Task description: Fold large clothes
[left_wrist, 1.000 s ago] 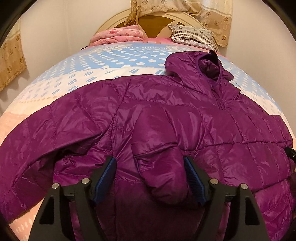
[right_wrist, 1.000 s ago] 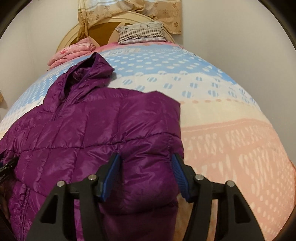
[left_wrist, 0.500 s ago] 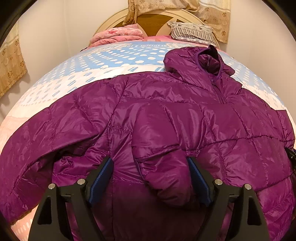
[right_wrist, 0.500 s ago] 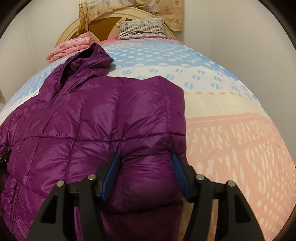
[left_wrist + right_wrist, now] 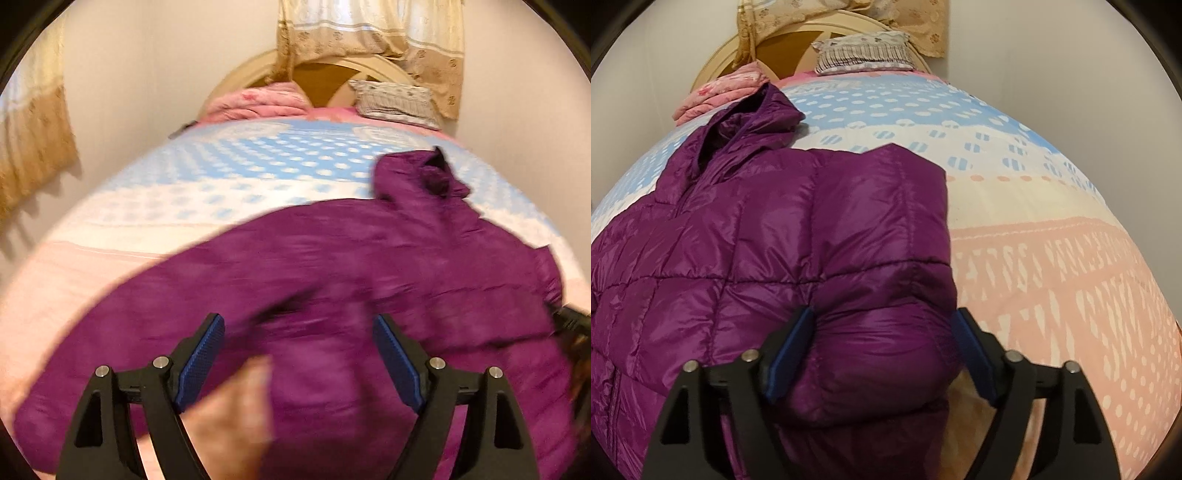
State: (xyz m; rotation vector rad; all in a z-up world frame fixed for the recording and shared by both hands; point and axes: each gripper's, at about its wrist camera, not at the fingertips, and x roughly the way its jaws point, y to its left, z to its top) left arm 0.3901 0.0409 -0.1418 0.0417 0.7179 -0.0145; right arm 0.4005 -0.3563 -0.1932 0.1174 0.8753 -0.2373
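A purple quilted hooded jacket (image 5: 406, 266) lies spread on the bed, its hood (image 5: 417, 173) toward the headboard. The left wrist view is motion-blurred. My left gripper (image 5: 297, 323) hovers open above the jacket's left part with nothing between its pads. In the right wrist view the jacket (image 5: 738, 240) has its right sleeve (image 5: 879, 221) folded onto the body. My right gripper (image 5: 882, 314) straddles the puffy cuff (image 5: 879, 362); its jaws are opening, and the right pad (image 5: 971, 354) stands clear of the fabric.
The bed sheet (image 5: 221, 177) is blue-dotted far off and pink nearer (image 5: 1052, 258). A folded pink quilt (image 5: 258, 99) and a striped pillow (image 5: 395, 101) lie against the headboard (image 5: 798, 33). A curtain (image 5: 33, 129) hangs on the left wall.
My left gripper has swung left and upward off the folded left sleeve, blurring its view. My right gripper's jaws have widened around the cuff and loosened from it.
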